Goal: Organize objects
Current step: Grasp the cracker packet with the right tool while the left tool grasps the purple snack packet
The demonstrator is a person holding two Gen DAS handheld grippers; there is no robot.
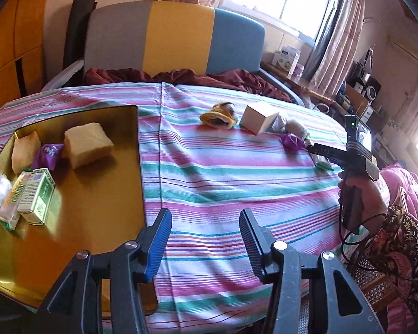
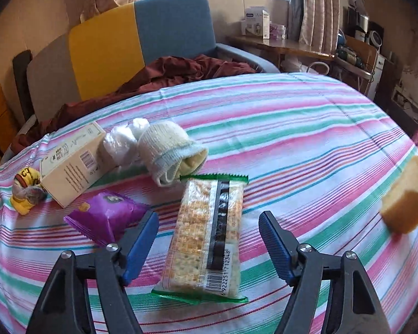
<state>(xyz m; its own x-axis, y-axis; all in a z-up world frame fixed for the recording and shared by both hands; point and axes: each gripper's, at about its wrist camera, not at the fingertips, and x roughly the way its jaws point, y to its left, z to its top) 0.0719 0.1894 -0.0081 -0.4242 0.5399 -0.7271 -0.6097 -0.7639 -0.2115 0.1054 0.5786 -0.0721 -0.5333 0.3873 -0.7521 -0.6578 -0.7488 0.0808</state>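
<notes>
Right gripper (image 2: 209, 247) tilted down, jaws straddling cracker pack (image 2: 206, 239) (untouched).

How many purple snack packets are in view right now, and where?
2. One purple packet lies in the gold tray between the two sponge blocks; the other purple packet lies on the striped cloth left of the cracker pack. More may be hidden.

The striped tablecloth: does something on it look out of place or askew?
Yes. The beige cardboard box rests tilted, one end propped on the clear plastic bag. Beside them the rolled cream sock lies loose among food packets such as the green-edged cracker pack.
</notes>
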